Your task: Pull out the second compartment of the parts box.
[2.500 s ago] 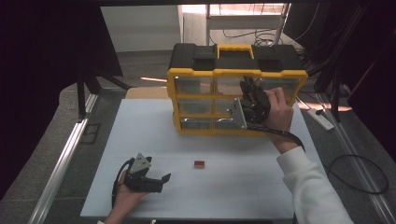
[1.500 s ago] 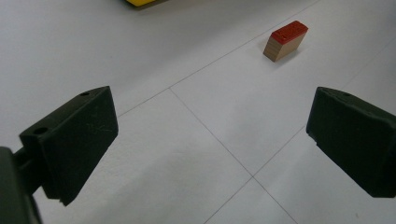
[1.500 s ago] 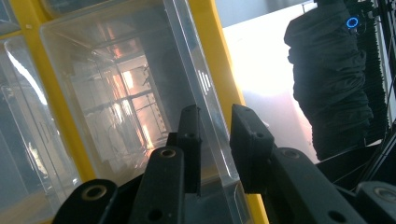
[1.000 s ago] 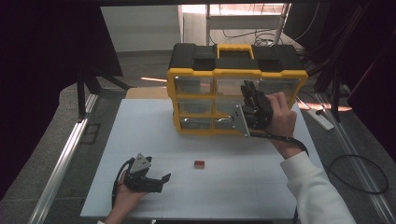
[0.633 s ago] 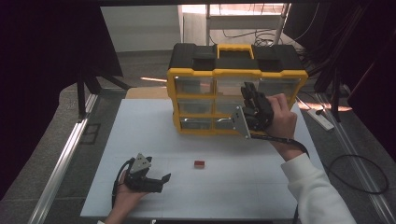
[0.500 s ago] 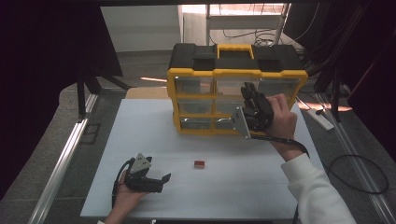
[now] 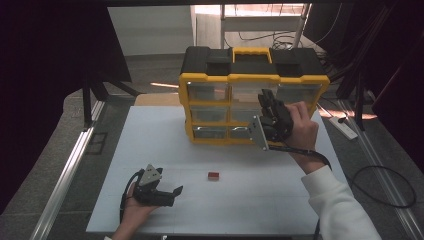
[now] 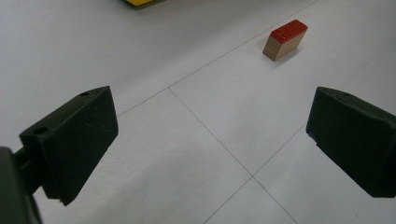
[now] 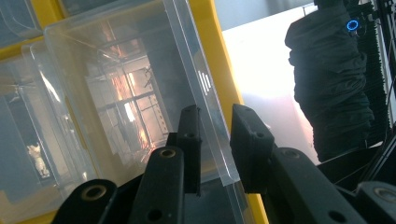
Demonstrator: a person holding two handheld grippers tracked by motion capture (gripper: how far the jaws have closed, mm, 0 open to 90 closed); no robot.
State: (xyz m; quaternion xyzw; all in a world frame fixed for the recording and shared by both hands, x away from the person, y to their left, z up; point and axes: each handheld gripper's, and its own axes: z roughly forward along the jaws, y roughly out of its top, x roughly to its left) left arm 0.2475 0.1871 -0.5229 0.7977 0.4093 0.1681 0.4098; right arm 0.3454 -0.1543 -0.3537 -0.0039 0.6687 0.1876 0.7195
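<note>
A big white table fills most of the space in front of the person. On its far side stands a yellow plastic box with a black top and rows of small clear drawers. The person's right hand, in a white sleeve, holds the right gripper up against the front of that box, near its right end. Seen from the right gripper view, one clear plastic drawer sticks out of the yellow frame, and the gripper's two black jaws sit on either side of the drawer's thin front wall, close together and pinching it. Down at the near left of the table, the left gripper lies low in the person's left hand, and its jaws are spread wide with nothing between them. A small wooden block with a red top lies alone on the table, out in front of the left gripper and well apart from the box.
</note>
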